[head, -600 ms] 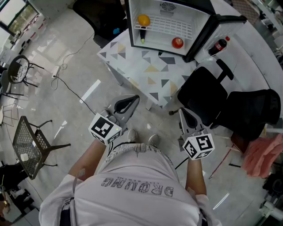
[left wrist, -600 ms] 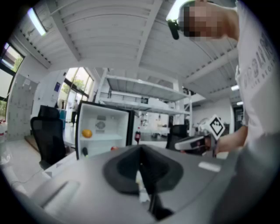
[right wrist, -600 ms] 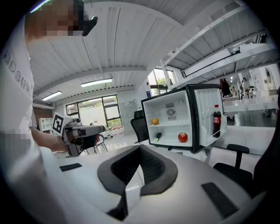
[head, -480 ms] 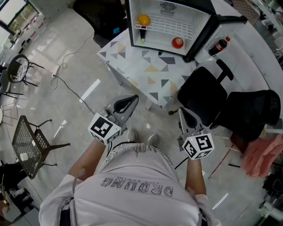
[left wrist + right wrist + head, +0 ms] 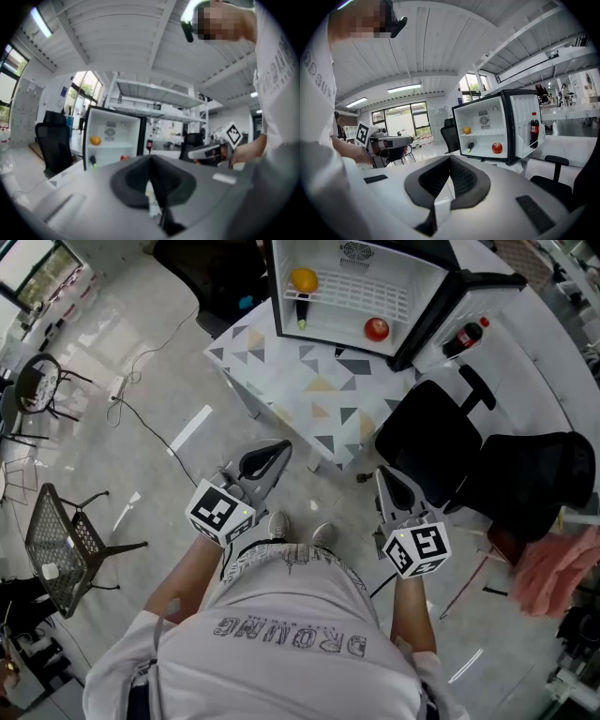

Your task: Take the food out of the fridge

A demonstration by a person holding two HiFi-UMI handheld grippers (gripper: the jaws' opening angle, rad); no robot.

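A small fridge (image 5: 417,282) stands open on a patterned table (image 5: 309,381). Inside are an orange (image 5: 303,280) on the upper shelf, a red apple (image 5: 376,329) on the floor of the fridge and a dark, green-tipped item (image 5: 303,313) at the left. A cola bottle (image 5: 464,337) sits in the door. My left gripper (image 5: 274,456) and right gripper (image 5: 382,479) hover over the floor, well short of the table, both shut and empty. The right gripper view shows the orange (image 5: 467,130), apple (image 5: 497,147) and cola bottle (image 5: 534,129) ahead.
A black office chair (image 5: 431,442) stands just ahead of my right gripper, between it and the table. A second dark chair (image 5: 539,474) and a pink cloth (image 5: 553,563) are at the right. A wire chair (image 5: 61,540) and a cable lie on the floor at the left.
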